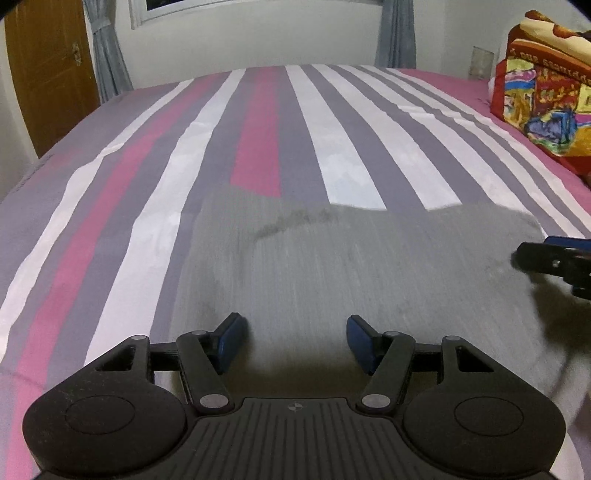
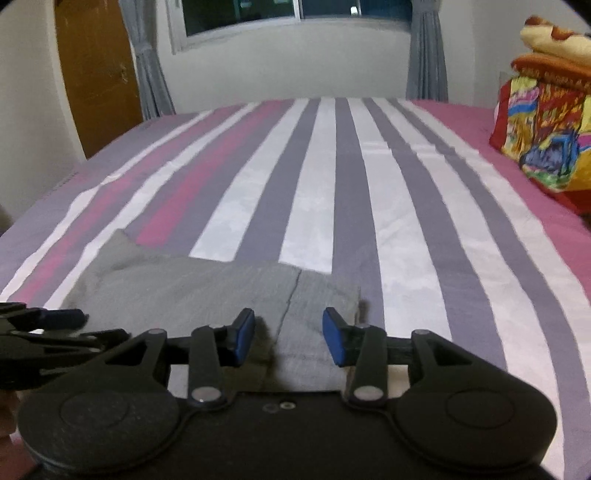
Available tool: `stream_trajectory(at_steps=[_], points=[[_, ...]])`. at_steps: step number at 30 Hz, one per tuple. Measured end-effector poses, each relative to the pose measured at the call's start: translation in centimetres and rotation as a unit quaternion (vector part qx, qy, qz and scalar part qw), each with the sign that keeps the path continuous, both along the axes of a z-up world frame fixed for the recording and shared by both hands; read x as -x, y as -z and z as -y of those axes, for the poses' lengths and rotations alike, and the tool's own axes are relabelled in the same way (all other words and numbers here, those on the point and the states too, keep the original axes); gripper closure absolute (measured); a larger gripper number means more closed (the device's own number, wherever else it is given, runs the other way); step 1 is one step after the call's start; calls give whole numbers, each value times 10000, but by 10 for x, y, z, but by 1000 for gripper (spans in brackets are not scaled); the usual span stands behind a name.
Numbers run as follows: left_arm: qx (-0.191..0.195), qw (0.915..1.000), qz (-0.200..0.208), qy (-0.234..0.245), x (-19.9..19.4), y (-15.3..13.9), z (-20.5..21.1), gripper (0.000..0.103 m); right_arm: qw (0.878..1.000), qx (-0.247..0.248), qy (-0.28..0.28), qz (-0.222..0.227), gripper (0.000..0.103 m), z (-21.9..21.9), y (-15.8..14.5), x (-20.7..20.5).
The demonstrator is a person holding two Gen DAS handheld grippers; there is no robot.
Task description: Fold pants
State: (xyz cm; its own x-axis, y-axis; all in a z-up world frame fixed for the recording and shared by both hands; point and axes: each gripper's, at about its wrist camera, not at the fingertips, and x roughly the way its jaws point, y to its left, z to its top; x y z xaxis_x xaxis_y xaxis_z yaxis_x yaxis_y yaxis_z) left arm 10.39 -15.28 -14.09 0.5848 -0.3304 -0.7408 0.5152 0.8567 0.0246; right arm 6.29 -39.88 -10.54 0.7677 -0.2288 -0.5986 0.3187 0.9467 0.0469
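Grey pants [image 1: 332, 266] lie flat on the striped bedsheet [image 1: 258, 122], near its front edge. My left gripper [image 1: 295, 334] hovers over the pants' left part, jaws open, blue pads [image 1: 232, 338] apart with only flat fabric below. In the right wrist view the pants [image 2: 207, 291] show two layers meeting at a dark edge line by their right end. My right gripper [image 2: 288, 334] stands open over that line, with nothing pinched. Each gripper shows in the other's view: the right gripper [image 1: 554, 260] at the right edge, the left gripper [image 2: 48, 328] at the left edge.
A stack of bright multicoloured bedding [image 1: 543, 99] sits at the bed's right side. Beyond the bed are a white wall, a window [image 2: 295, 14] with grey curtains [image 2: 151, 74] and a brown wooden door [image 1: 48, 74] at the left.
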Motion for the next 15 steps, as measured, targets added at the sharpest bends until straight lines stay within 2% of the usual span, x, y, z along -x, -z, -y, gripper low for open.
stream_trajectory(at_steps=[3, 6, 9, 12, 15], points=[[25, 10000, -43, 5, 13, -2, -7, 41, 9996, 252, -132, 80, 62, -17, 3, 19], [34, 10000, -35, 33, 25, -1, -15, 41, 9990, 367, -231, -75, 60, -23, 15, 30], [20, 10000, 53, 78, 43, 0, -22, 41, 9993, 338, -130, -92, 60, -21, 18, 37], [124, 9999, 67, 20, 57, -3, -32, 41, 9997, 176, -102, 164, 60, -26, 6, 51], [162, 9998, 128, -5, 67, -6, -37, 41, 9989, 378, -248, 82, 59, -34, 13, 60]])
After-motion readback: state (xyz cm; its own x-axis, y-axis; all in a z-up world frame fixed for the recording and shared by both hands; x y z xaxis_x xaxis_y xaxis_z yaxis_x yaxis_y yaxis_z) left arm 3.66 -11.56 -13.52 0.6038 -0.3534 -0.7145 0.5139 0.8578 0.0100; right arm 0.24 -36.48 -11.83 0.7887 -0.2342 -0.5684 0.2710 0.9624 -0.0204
